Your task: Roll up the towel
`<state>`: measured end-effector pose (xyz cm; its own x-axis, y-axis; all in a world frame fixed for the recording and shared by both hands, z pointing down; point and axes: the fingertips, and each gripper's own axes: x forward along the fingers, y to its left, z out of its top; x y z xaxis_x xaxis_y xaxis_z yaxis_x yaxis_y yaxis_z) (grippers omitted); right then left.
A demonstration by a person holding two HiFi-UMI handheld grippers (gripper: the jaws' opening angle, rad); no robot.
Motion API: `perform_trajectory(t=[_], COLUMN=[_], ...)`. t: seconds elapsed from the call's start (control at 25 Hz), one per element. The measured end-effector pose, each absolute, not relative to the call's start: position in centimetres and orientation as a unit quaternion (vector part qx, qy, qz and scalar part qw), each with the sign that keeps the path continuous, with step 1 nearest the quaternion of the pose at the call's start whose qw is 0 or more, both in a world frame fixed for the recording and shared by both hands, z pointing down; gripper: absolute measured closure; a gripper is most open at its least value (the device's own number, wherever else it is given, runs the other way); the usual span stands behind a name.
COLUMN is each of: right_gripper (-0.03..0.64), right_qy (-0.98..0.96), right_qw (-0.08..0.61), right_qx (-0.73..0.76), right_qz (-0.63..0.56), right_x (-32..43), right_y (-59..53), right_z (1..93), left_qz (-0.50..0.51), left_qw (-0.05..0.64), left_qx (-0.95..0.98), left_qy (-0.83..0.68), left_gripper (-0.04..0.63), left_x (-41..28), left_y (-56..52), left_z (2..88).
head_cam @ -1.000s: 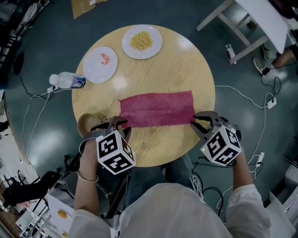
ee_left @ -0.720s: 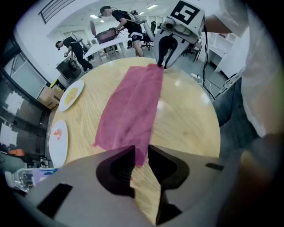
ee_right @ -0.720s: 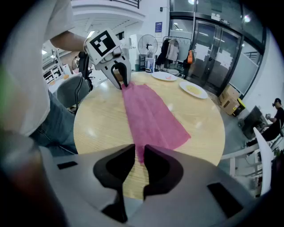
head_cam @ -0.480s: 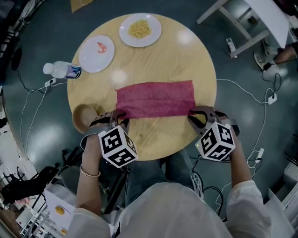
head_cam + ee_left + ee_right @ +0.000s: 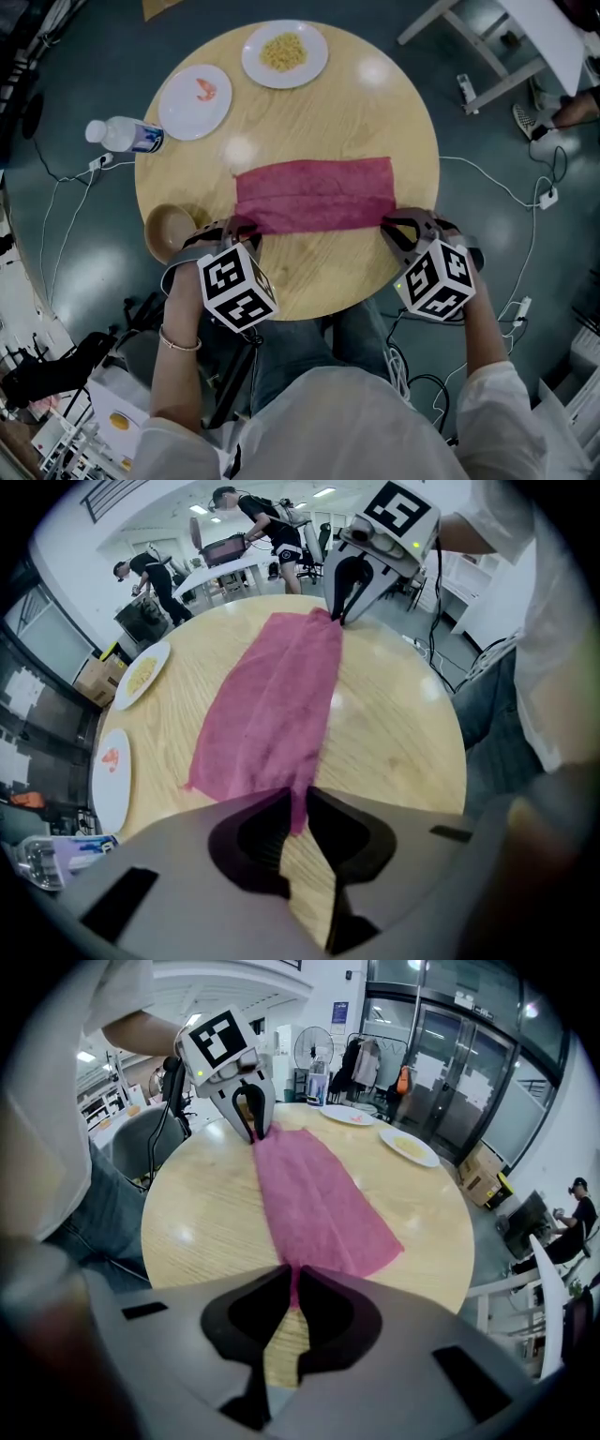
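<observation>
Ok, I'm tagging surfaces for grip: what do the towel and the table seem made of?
The towel looks like soft cloth: matte magenta, creased and limp. The table is probably wood or wood-look laminate: pale grain lines, glossy light reflections.

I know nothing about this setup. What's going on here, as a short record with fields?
Table: round, wooden
Towel: pink, flat, not yet rolled
Left hand-held gripper: jaws have just been closing, now pinch the towel's near corner
Right hand-held gripper: jaws have just been closing, pinch its other near corner
Plate with shrimp: far left of table
Plate with yellow food: far edge
Bowl: wooden, at the table's left edge
</observation>
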<state>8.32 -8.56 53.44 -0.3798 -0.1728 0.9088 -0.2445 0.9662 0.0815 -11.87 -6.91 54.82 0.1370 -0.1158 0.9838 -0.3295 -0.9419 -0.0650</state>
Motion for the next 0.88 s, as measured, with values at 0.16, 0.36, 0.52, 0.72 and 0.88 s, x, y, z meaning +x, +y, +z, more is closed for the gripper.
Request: perform_trajectory(t=[0.16,0.36,0.52,0.72,0.88], right_gripper=[0.589,0.594,0.595,0.595,0.595], right_qy=[-0.831,-0.831,-0.830,-0.835,-0.842], right_qw=[0.540,0.540,0.542,0.534,0.519], right_qx=[0.129,0.127,0.111,0.082,0.086], right_qz=[0.041,0.048,0.066,0.102,0.119], right_x=[8.3,8.3,8.4,8.5,8.5], right_y=[-8.6,-8.3,-6.9,-4.2,-4.0], right_z=[53.4,53.4,53.2,51.7,50.0], left_qz=[0.643,0.644,0.637,0.632,0.621], left_qw=[0.096,0.093,0.113,0.152,0.172], left_qx=[0.747,0.747,0.751,0.752,0.756], left_qy=[-0.139,-0.136,-0.132,-0.109,-0.115], left_gripper=[0.548,0.578,0.580,0.580,0.580], left_x=[-11.9,-11.8,-11.8,-11.7,-12.1], left_y=[-6.8,-6.6,-5.4,-2.8,-2.6], left_z=[54.9,54.8,54.7,53.6,52.3])
